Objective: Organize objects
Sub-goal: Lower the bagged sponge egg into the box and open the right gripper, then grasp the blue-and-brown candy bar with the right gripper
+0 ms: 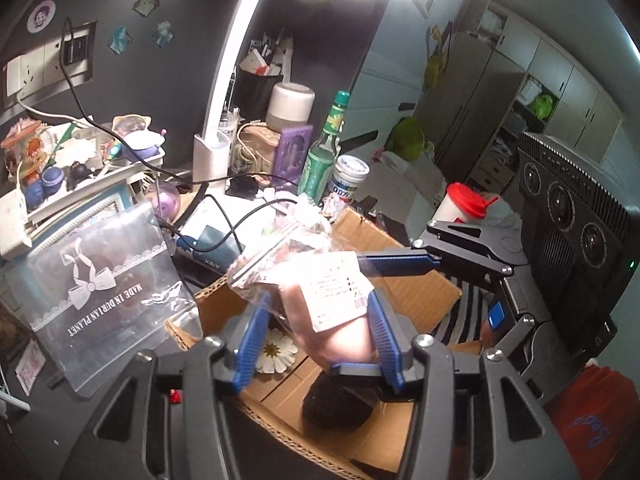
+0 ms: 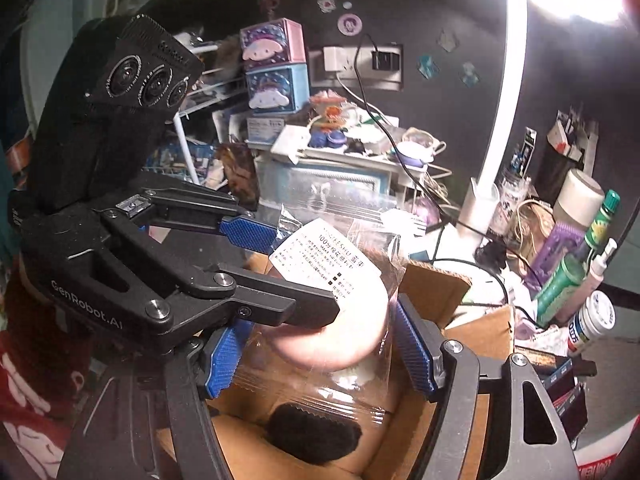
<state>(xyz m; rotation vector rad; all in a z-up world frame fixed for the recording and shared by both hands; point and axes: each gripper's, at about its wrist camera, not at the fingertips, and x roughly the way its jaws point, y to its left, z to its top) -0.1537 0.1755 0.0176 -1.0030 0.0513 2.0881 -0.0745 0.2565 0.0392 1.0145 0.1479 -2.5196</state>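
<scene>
With both my left tongs [image 1: 316, 332] and right tongs [image 2: 320, 344] clamped on a clear packet [image 1: 320, 280] above the cardboard box [image 1: 404, 248], a dark fuzzy item [image 1: 336, 408] already lies inside beneath them, while clutter remains on the counter [image 1: 48, 420] beyond.

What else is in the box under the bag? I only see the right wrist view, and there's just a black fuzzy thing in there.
Observer: The left wrist view shows a white flower lying on the floor of the box. It is beside the fuzzy thing, below the bag.
Operator: Ooh! Is there anything red that I can't see?
Observer: Yes, a white cup with a red lid stands beyond the box's far side.
</scene>
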